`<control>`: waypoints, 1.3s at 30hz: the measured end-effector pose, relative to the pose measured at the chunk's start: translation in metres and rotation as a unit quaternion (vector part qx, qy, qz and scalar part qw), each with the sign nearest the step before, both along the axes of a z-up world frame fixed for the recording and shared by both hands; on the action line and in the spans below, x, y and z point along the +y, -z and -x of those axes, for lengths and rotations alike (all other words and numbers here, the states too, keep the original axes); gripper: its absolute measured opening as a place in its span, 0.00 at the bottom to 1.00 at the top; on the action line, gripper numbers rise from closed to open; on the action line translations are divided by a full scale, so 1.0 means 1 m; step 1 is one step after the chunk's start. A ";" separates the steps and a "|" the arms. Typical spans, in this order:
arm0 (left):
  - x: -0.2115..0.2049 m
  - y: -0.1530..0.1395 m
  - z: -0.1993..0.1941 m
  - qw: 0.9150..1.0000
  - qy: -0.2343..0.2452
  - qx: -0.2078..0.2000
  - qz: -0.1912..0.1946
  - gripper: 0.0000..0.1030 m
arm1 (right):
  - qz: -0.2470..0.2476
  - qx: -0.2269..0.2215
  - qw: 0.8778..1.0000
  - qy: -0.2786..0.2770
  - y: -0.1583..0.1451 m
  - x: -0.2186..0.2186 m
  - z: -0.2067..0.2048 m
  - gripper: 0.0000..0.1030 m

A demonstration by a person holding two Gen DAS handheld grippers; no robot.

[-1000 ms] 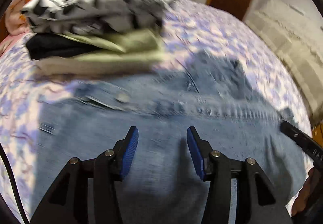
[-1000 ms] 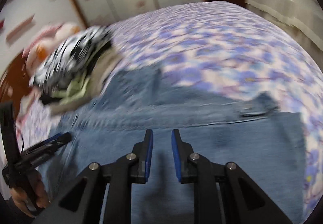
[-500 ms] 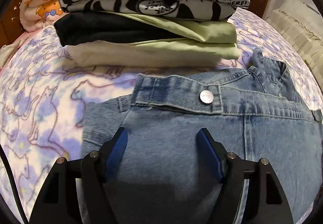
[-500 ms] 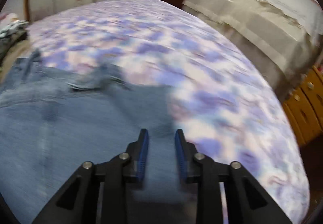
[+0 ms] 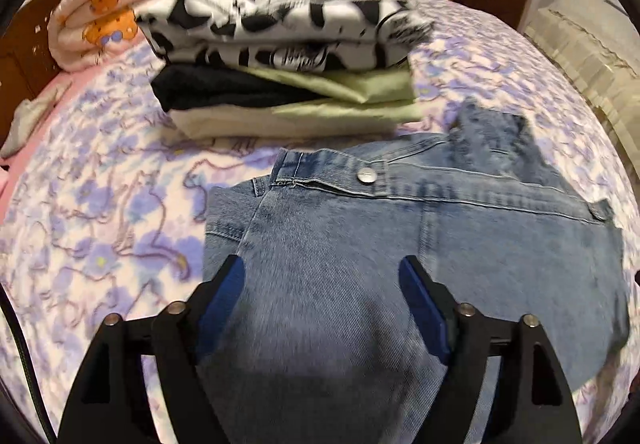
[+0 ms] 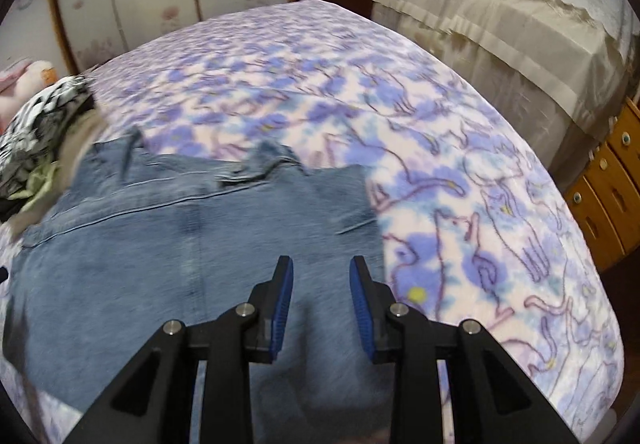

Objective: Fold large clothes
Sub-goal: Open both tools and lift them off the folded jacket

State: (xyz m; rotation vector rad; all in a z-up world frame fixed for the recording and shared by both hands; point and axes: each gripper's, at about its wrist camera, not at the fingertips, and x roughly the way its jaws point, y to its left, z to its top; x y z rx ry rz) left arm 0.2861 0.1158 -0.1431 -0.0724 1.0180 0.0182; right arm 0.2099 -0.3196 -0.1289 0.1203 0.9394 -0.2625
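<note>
A pair of light blue jeans lies folded flat on the flowered bedspread, waistband and metal button facing away. My left gripper hovers over the jeans near their left edge, its jaws opening wide with nothing pinched between the blue pads. In the right wrist view the same jeans fill the lower left. My right gripper hangs over their right edge, jaws apart by a narrow gap, nothing gripped.
A stack of folded clothes, black-and-white print on top, sits just beyond the waistband. A pink blanket lies at the headboard. A covered bed and wooden drawers stand right of the bedspread.
The left gripper drew back and rose, its jaws spreading much wider. The right gripper swung toward the jeans' right edge and its jaws parted a little.
</note>
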 end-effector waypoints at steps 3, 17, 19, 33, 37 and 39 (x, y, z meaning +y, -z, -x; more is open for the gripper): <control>-0.001 -0.018 0.016 1.000 0.007 -0.007 0.005 0.82 | -0.003 -0.013 1.000 -0.018 -0.019 0.013 0.012 0.28; 0.015 -0.082 0.092 0.999 0.024 -0.034 0.032 1.00 | 0.028 -0.070 0.994 -0.079 -0.092 0.048 0.075 0.29; 0.015 -0.087 0.099 0.998 0.029 -0.038 0.036 1.00 | 0.032 -0.077 0.993 -0.087 -0.097 0.054 0.083 0.32; 0.006 -0.066 0.142 0.990 0.039 -0.015 0.133 1.00 | 0.017 -0.120 0.985 -0.120 -0.093 0.102 0.122 0.36; 0.010 -0.028 0.145 0.986 0.023 0.018 0.164 1.00 | 0.022 -0.121 0.985 -0.122 -0.074 0.116 0.122 0.36; 0.013 -0.006 0.148 0.983 0.013 0.035 0.180 1.00 | 0.020 -0.116 0.985 -0.125 -0.063 0.122 0.120 0.36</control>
